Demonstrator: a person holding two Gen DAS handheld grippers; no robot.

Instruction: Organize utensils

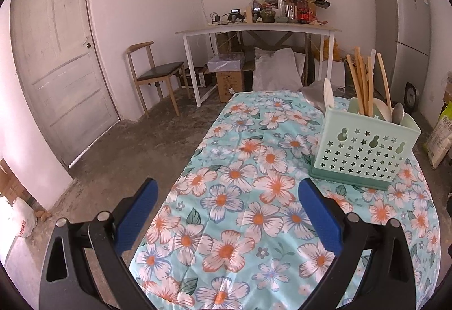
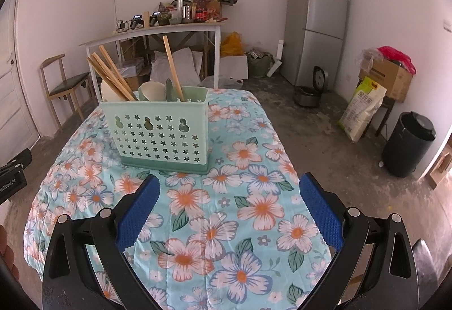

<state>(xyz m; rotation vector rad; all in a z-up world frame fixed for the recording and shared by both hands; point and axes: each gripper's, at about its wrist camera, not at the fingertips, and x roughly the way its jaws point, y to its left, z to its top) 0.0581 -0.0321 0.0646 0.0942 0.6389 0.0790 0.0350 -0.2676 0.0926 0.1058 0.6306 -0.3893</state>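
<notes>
A mint-green utensil holder (image 1: 364, 149) (image 2: 158, 135) with star cut-outs stands on the flowered tablecloth (image 1: 240, 211) (image 2: 226, 211). Several wooden chopsticks (image 1: 361, 84) (image 2: 113, 75) and pale spoons (image 1: 327, 92) (image 2: 149, 91) stick up out of it. My left gripper (image 1: 227, 191) is open over the cloth, short of the holder and to its left, with nothing between its blue pads. My right gripper (image 2: 229, 185) is open too, just in front of the holder, holding nothing.
The table's left edge drops to a concrete floor (image 1: 127, 140). Behind stand a wooden chair (image 1: 155, 75), a cluttered white desk (image 1: 254, 27), a grey fridge (image 2: 319, 22) and a black bin (image 2: 409, 143). The other gripper's black body (image 2: 11, 174) shows at the left.
</notes>
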